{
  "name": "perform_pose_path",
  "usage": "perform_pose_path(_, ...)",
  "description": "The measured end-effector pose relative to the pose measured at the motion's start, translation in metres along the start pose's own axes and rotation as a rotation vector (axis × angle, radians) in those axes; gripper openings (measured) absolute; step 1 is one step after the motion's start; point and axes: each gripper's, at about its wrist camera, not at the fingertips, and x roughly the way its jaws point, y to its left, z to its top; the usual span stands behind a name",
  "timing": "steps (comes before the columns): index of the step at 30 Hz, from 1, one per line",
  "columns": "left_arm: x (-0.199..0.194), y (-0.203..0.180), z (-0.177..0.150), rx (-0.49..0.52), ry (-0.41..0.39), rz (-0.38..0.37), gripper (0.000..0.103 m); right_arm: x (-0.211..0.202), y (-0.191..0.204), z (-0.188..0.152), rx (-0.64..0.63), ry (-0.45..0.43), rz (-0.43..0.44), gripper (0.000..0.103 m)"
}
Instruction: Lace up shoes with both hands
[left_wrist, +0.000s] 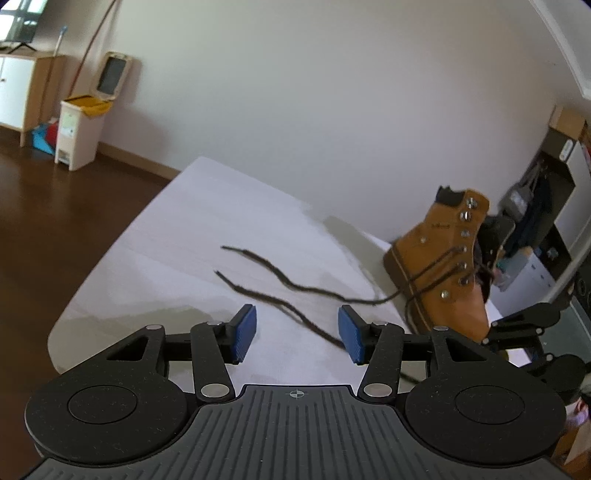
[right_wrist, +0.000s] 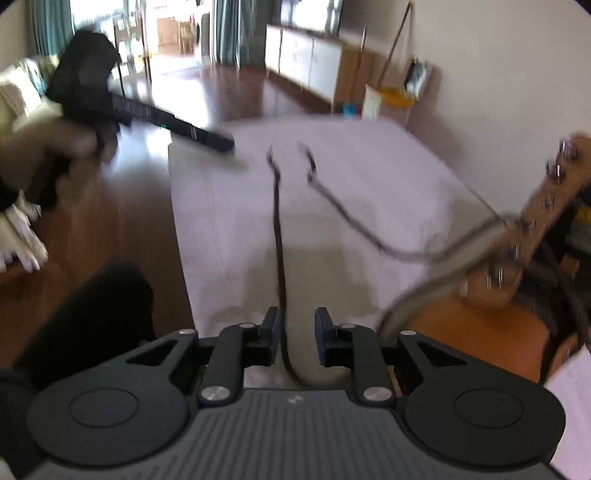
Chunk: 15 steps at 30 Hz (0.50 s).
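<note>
Mostly bare white table (left_wrist: 207, 221), brown wood floor (left_wrist: 55, 206), pedal bin (left_wrist: 79, 129) by wall

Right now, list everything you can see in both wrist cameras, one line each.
boot: one, tan, at the table's far right, partly laced
lace ends: two, dark brown, trailing loose across the table
table: one, white top
pedal bin: one, cream with yellow liner, lid up, by the wall
cabinet: one, white and wood, along the wall
left gripper: blue fingers apart, a lace running between them
right gripper: fingers apart, a lace running between them
</note>
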Motion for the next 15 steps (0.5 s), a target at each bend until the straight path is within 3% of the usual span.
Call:
perform_pose_path(5, -0.009, 0.01, 0.001, -0.011, -0.013, 0.043, 0.056, 0.042, 0.001, 0.05, -0.003, -0.086, 0.045, 0.022)
perform_pose_path(10, -0.007, 0.014, 0.0, -0.008, 0.004, 0.034, 0.056, 0.1, 0.004, 0.083, -0.027, -0.076, 0.072, 0.022)
perform_pose_path(15, -0.005, 0.022, -0.002, -0.031, 0.004, 0.008, 0.056, 0.127, 0.005, 0.089, -0.041, -0.045, 0.082, 0.022)
